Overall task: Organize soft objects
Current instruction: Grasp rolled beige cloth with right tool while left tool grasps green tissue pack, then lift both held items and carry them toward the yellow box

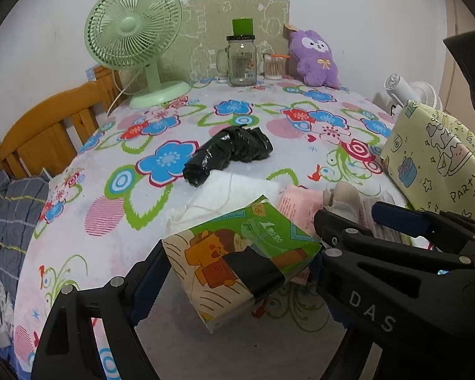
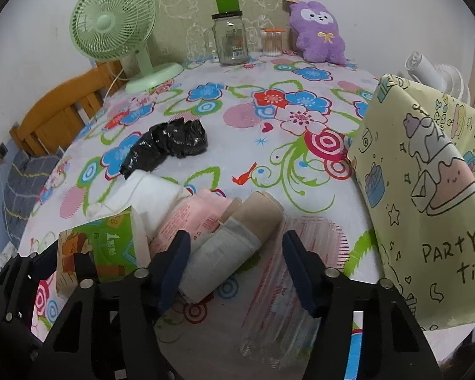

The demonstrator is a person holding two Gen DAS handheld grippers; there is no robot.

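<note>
My left gripper [image 1: 209, 269] is shut on a green tissue pack [image 1: 237, 253] and holds it tilted just above the flowered table [image 1: 161, 117]. My right gripper [image 2: 236, 262] stands open around a grey rolled cloth [image 2: 218, 253]. The roll lies against the left pad, and the right pad is apart from it. A beige roll [image 2: 256, 215], a pink pack [image 2: 190, 218] and a white folded cloth [image 2: 145, 190] lie just beyond. A crumpled black bag [image 2: 167, 147] sits mid-table. A purple plush [image 2: 318, 31] leans at the back wall.
A yellow "party time" bag [image 2: 427, 190] stands close on the right. A clear striped plastic bag [image 2: 275, 288] lies under the right gripper. A green fan [image 1: 133, 31], a glass jar [image 1: 241, 60] and a cotton-swab tub [image 1: 274, 66] line the back. Wooden furniture [image 1: 47, 133] borders the left.
</note>
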